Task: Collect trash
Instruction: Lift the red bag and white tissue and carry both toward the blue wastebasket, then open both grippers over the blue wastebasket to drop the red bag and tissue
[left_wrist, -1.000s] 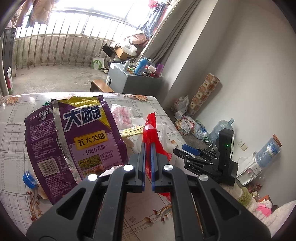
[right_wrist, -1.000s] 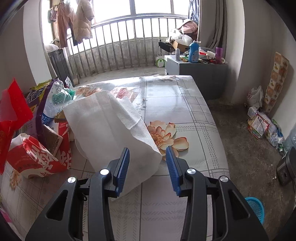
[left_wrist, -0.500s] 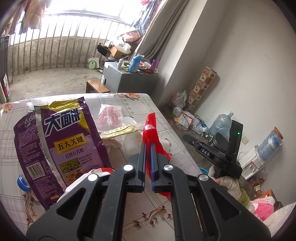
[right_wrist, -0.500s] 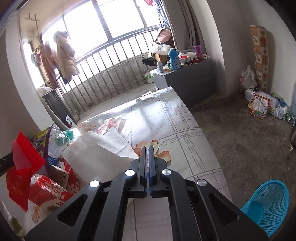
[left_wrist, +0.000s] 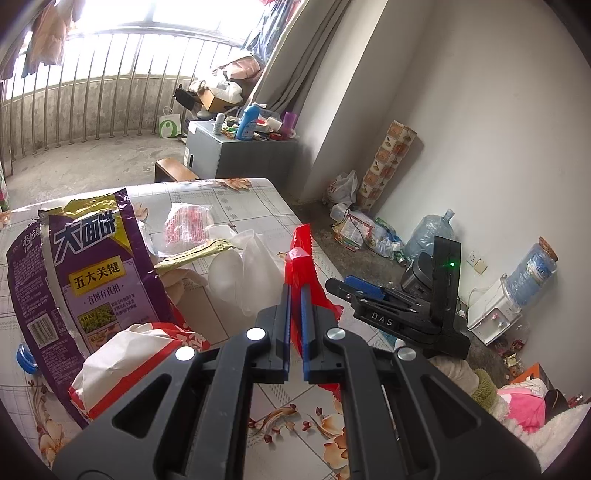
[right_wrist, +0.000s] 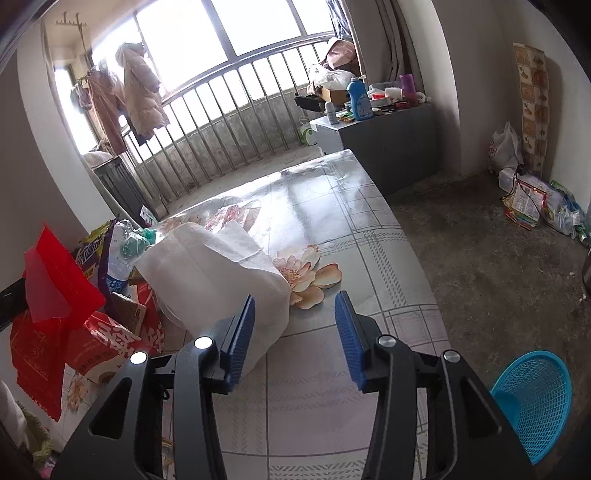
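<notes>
A: On the table (right_wrist: 332, 236), what is held?

B: The left gripper (left_wrist: 294, 295) is clamped on a red wrapper (left_wrist: 303, 254): light, thin, slippery film, best pinched at an edge. The right gripper (right_wrist: 295, 328) has just been opening; nothing sits between its jaws.

A: Obstacles?

B: 1 white paper sheet (right_wrist: 207, 273) just left, a purple bag (left_wrist: 85, 266) beside; the blue basket (right_wrist: 532, 398) stands on the floor.

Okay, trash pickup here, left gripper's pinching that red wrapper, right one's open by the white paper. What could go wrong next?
The left gripper pinches only an edge of the red wrapper, so it could slip out. The right gripper, just reopened and empty, has the white paper outside its jaws and may close on nothing.
</notes>
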